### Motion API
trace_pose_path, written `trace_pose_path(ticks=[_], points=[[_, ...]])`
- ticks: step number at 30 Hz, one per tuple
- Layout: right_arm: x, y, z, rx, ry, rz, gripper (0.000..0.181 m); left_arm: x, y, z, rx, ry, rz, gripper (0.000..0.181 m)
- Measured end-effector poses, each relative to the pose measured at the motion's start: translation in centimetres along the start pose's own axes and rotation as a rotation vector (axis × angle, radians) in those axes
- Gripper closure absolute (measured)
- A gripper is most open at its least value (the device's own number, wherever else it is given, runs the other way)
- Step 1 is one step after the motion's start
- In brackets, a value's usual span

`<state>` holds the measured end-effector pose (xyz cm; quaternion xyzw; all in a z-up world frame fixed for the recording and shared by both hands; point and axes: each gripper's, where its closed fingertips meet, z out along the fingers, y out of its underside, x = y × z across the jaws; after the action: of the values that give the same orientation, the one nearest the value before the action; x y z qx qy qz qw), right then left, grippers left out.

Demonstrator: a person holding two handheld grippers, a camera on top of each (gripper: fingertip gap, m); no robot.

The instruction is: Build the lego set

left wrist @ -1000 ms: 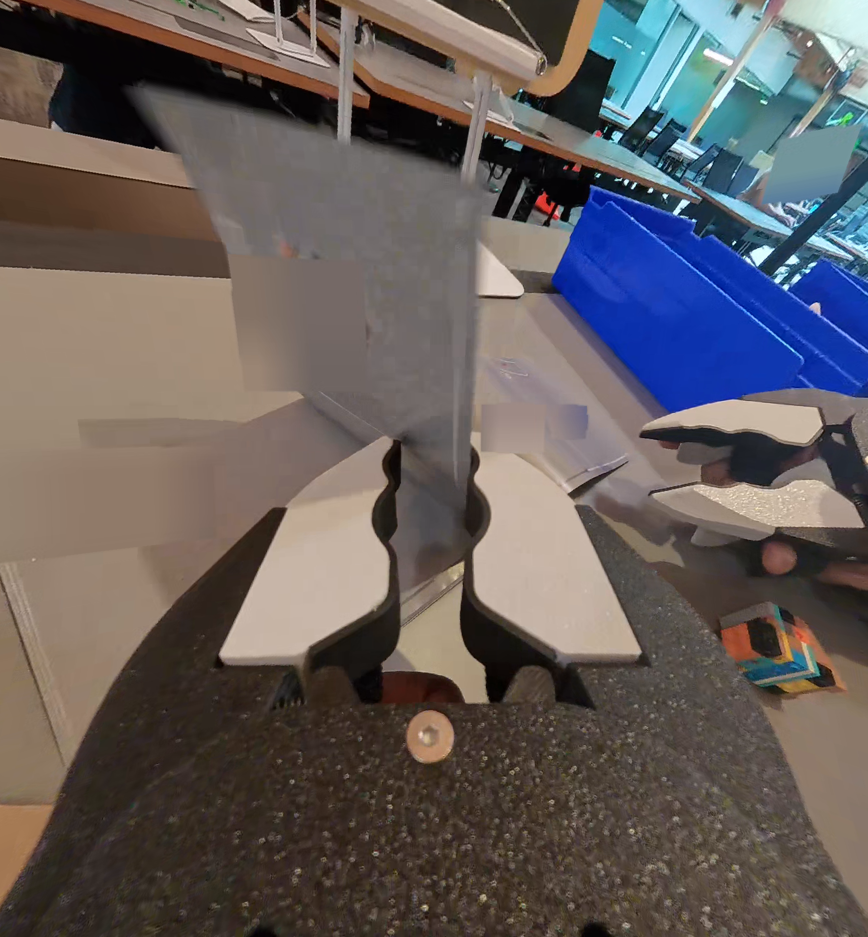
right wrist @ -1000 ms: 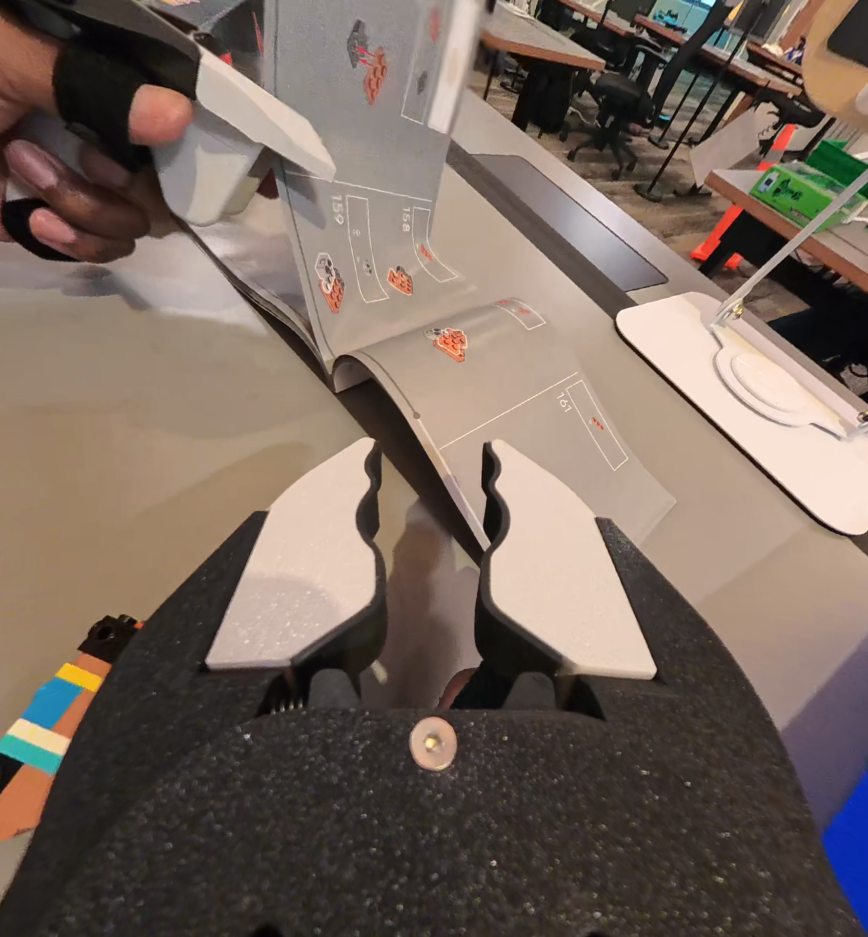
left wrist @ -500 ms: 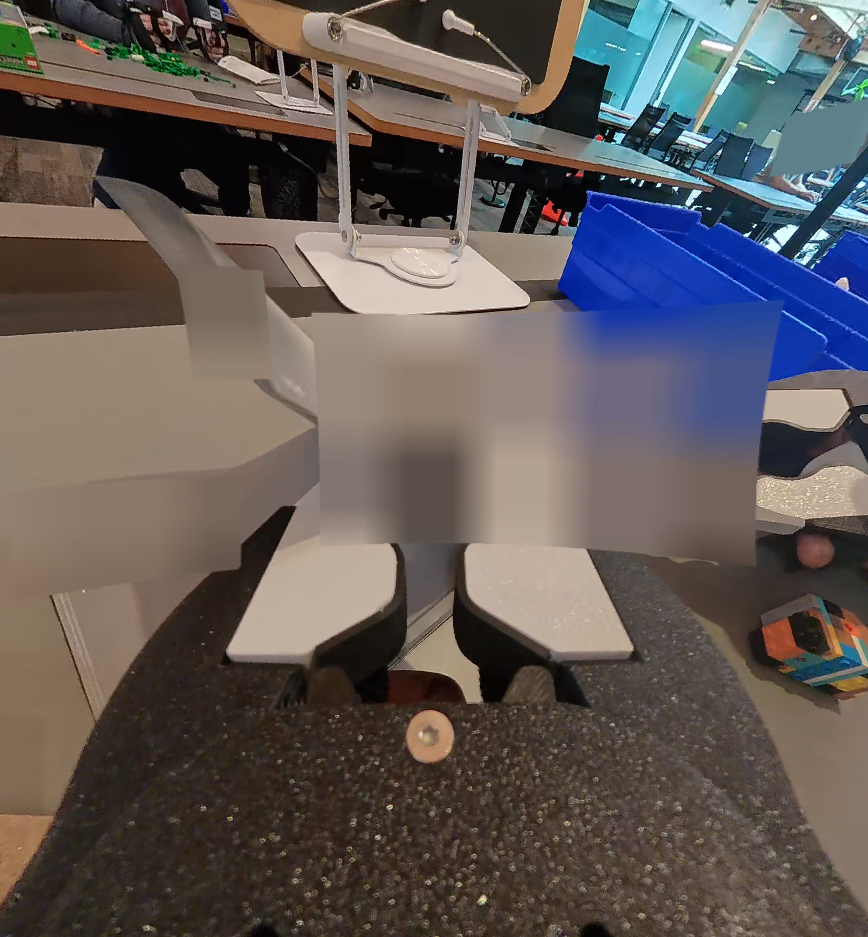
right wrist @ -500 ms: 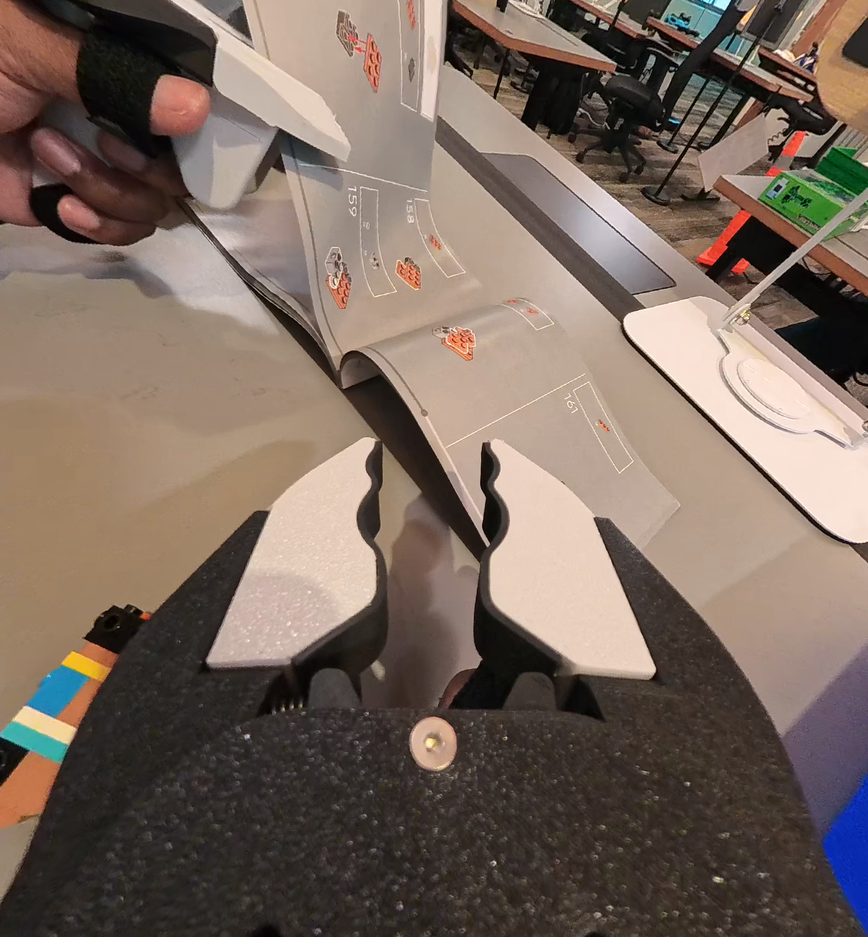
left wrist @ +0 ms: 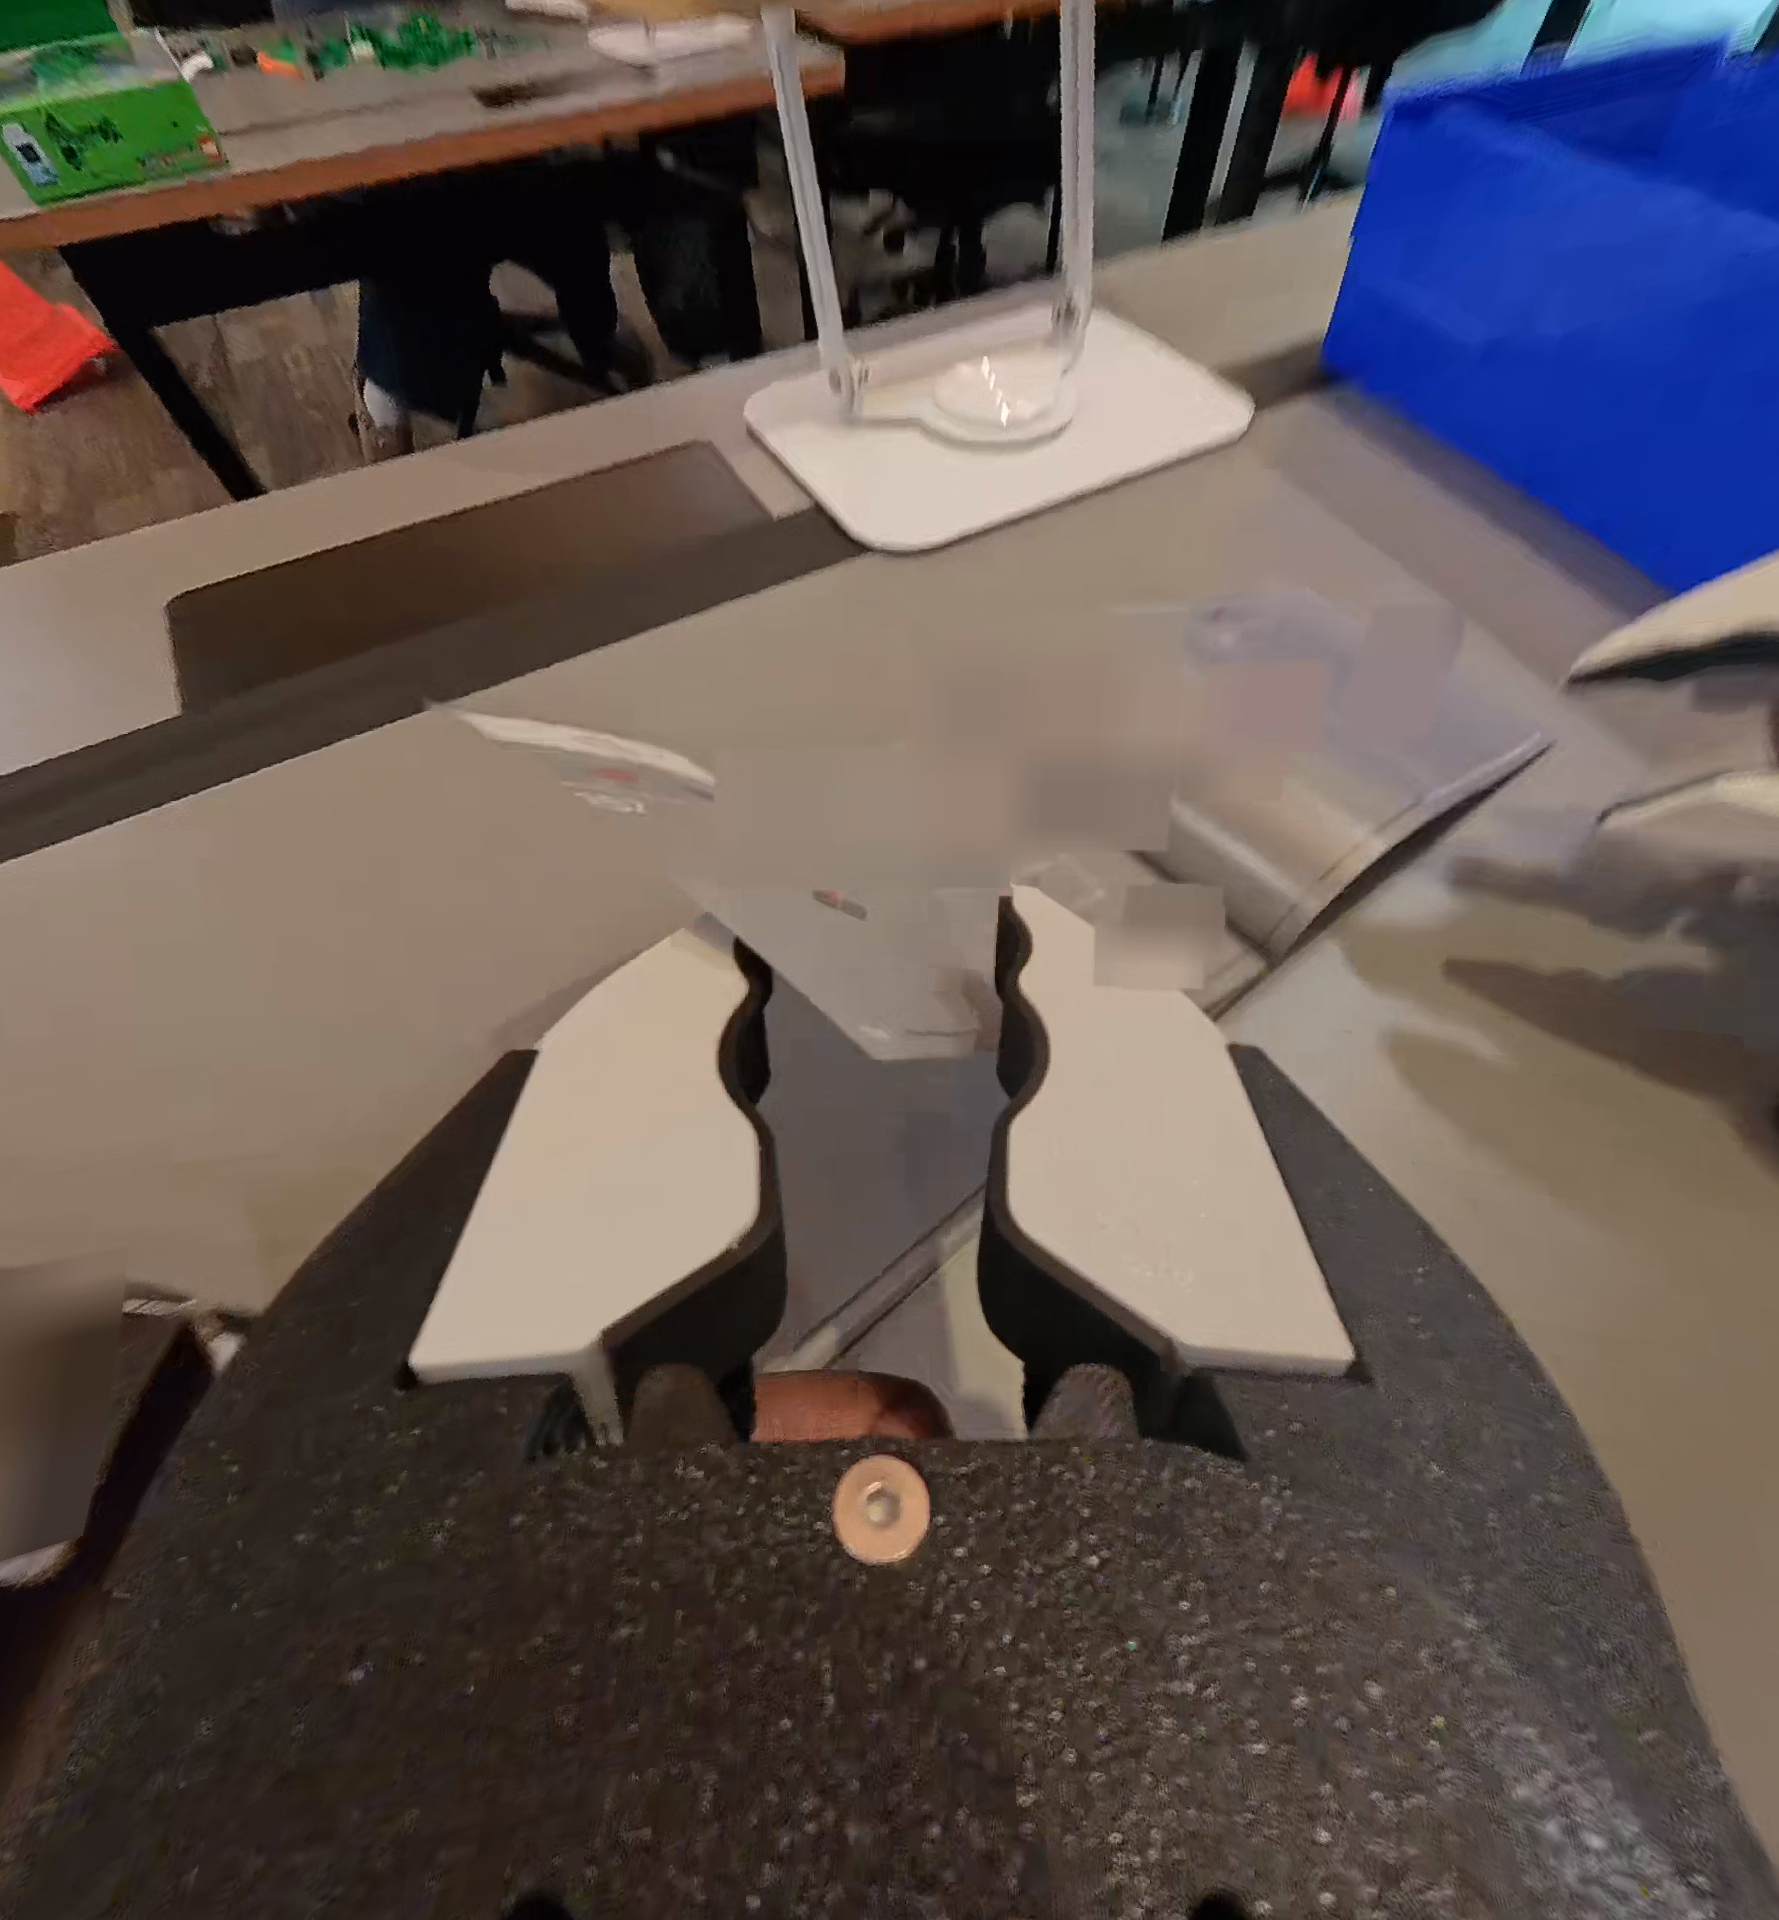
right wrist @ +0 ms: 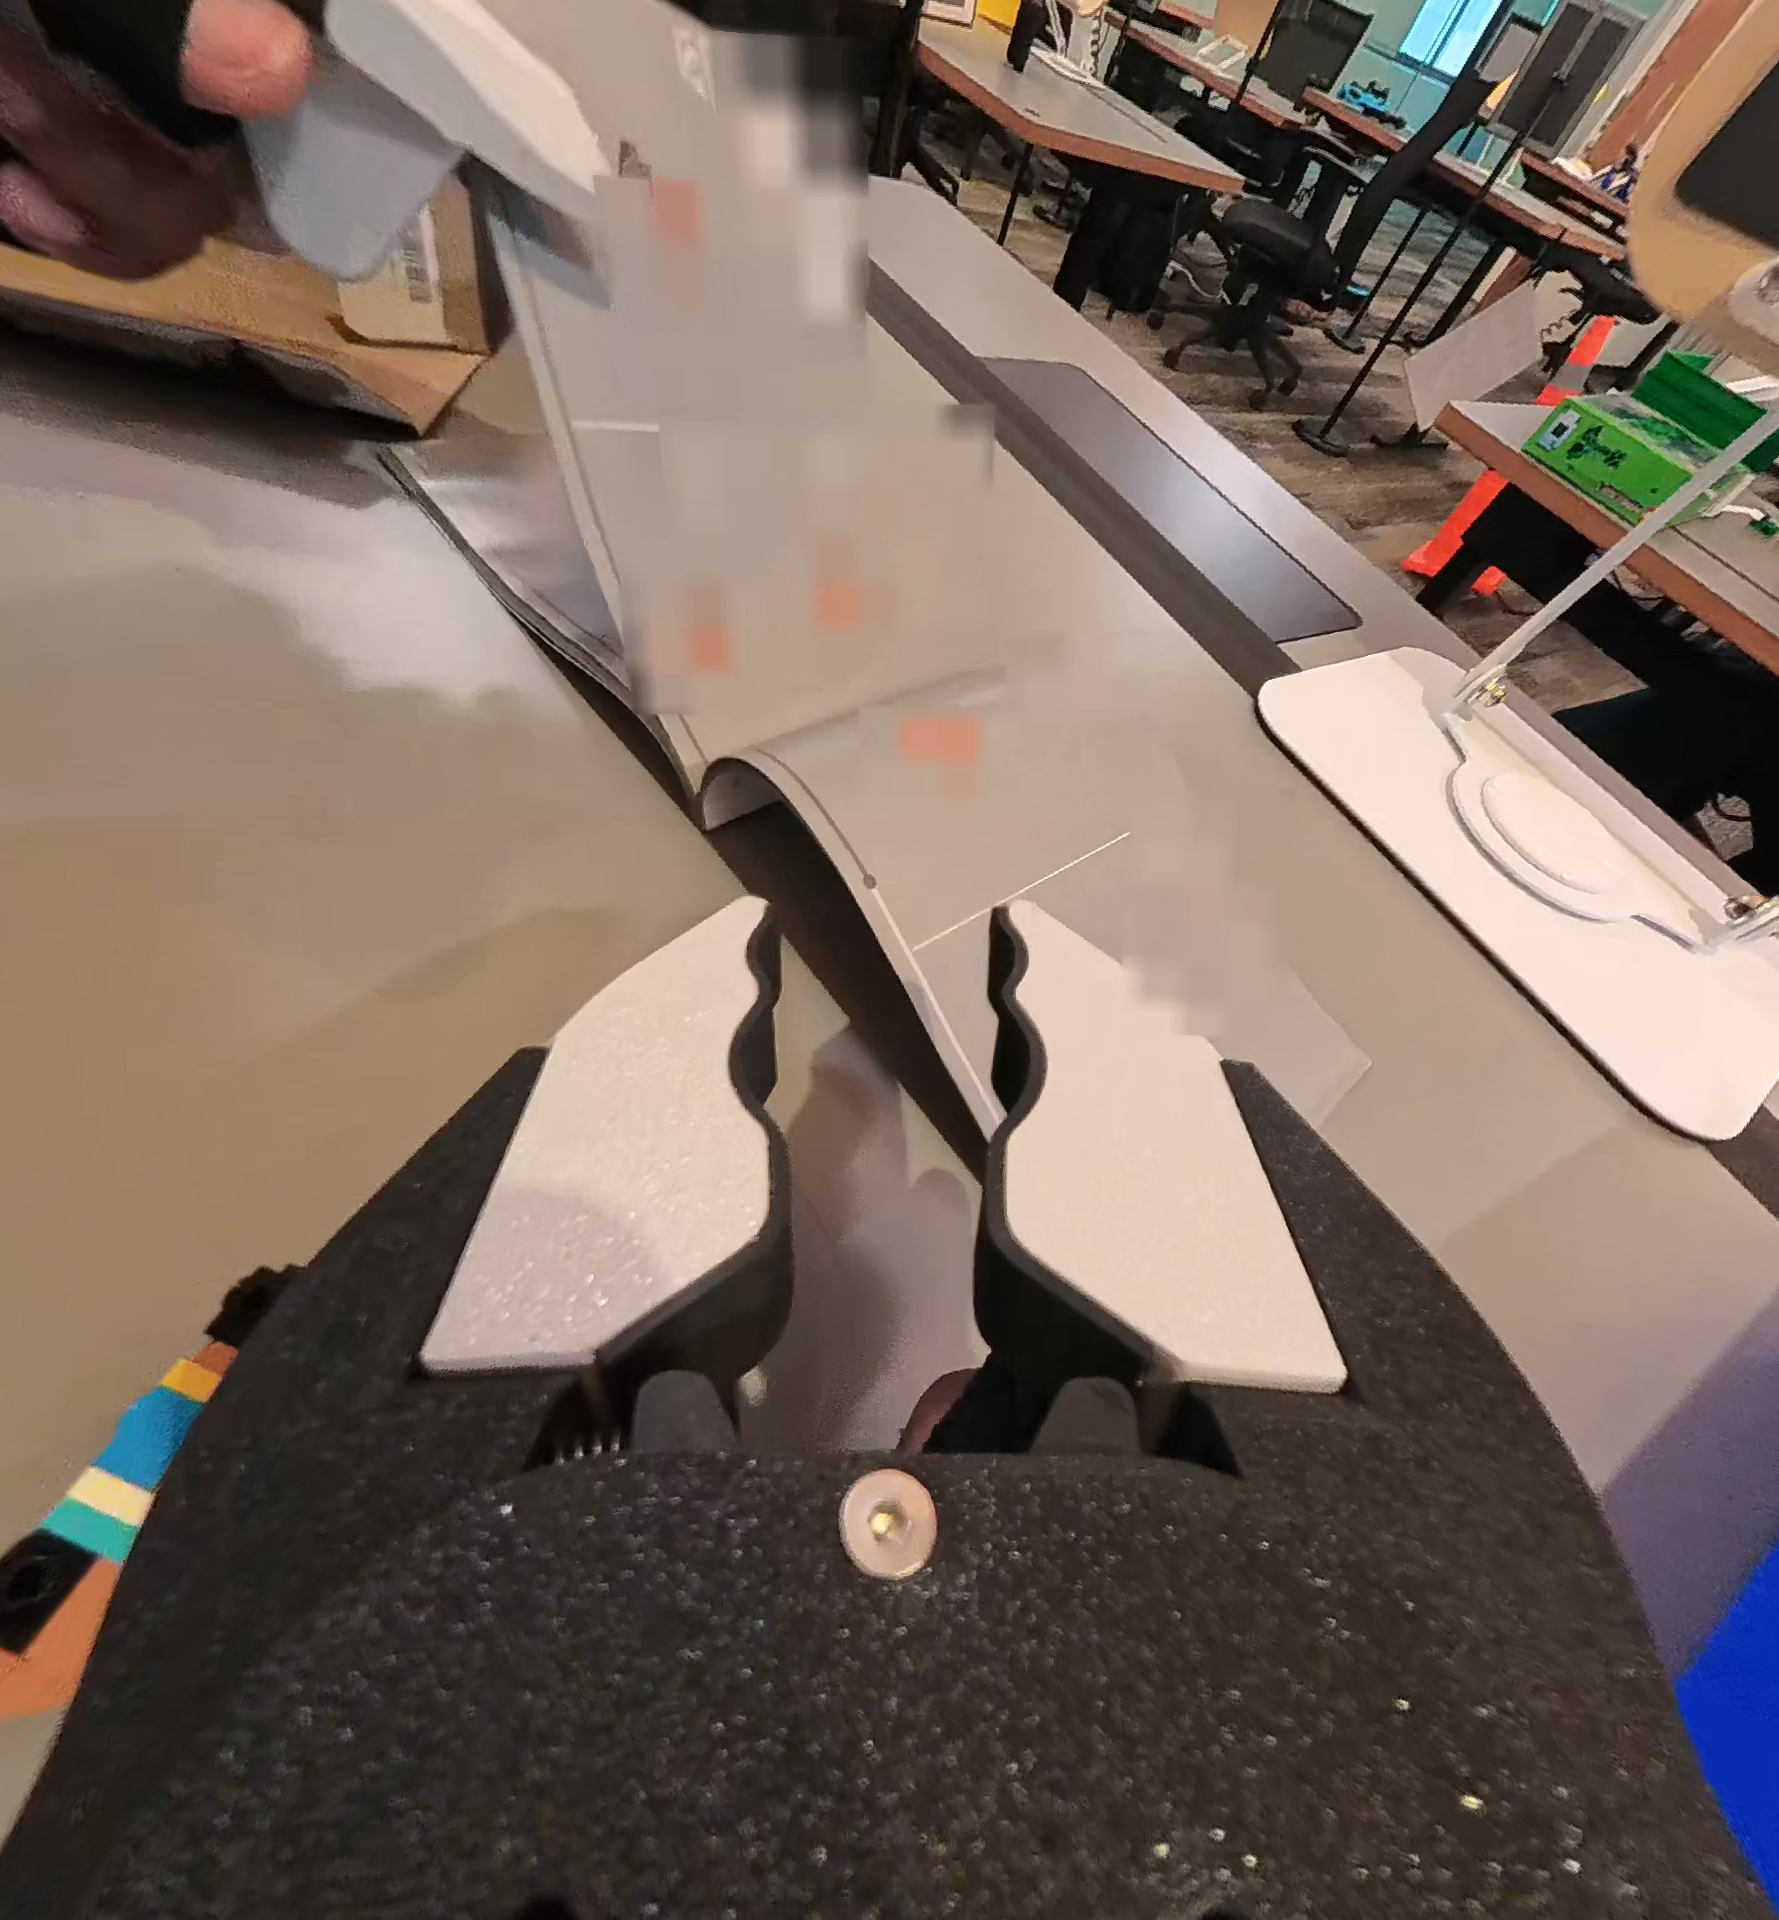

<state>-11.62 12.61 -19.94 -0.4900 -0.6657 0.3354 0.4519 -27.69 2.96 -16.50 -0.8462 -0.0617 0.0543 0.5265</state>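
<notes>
The grey instruction booklet [right wrist: 968,831] lies open on the table, one page arched up and another standing [right wrist: 719,436]. My left gripper [left wrist: 874,935] is open; a loose page corner [left wrist: 864,966] lies between its fingertips with neither pad pressing on it. It also shows at the top left of the right wrist view [right wrist: 490,197], held by a hand next to the standing page. My right gripper [right wrist: 880,925] is open and empty just above the arched page's edge. It shows in the left wrist view [left wrist: 1716,727]. A partly built multicoloured lego model [right wrist: 85,1507] sits beside the right gripper.
A white stand base [right wrist: 1550,894] with clear legs stands at the table's far edge, also seen in the left wrist view [left wrist: 999,447]. Blue bins [left wrist: 1612,301] stand on the right. A cardboard box [right wrist: 241,322] lies beyond the booklet. A dark inset panel [left wrist: 449,582] is in the tabletop. Some 20 cm of space lies between my two pairs of fingers.
My left gripper pinched a page and turned it over; its jaws have now opened and the page sits loose between them. The right gripper has stayed open and nearly still.
</notes>
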Motion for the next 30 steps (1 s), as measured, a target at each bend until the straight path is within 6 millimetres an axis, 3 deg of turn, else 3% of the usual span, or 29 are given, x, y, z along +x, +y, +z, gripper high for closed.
trace_pose_path(ticks=[5,10,17,22,25,30], points=[[-0.3,-0.5,-0.2,0.004,0.006,0.001,0.143,-1.9,3.4,-2.9,-0.143,-0.127,0.135,0.136],[-0.8,-1.2,-0.1,0.011,0.005,-0.008,0.143,-1.9,7.5,-5.6,-0.259,-0.213,0.204,0.136],[-1.3,-1.5,-0.2,0.009,0.002,-0.028,0.143,-3.5,12.5,-5.6,-0.511,-0.307,0.359,0.146],[-1.4,-1.3,-0.5,0.005,0.012,-0.041,0.144,-4.5,13.2,-5.3,-0.555,-0.337,0.385,0.178],[-1.4,-1.1,-0.5,0.001,0.008,-0.042,0.144,-4.8,13.0,-5.4,-0.559,-0.352,0.365,0.179],[-1.4,-0.8,-0.6,-0.002,0.006,-0.047,0.144,-4.8,10.8,-6.1,-0.472,-0.380,0.323,0.179]])
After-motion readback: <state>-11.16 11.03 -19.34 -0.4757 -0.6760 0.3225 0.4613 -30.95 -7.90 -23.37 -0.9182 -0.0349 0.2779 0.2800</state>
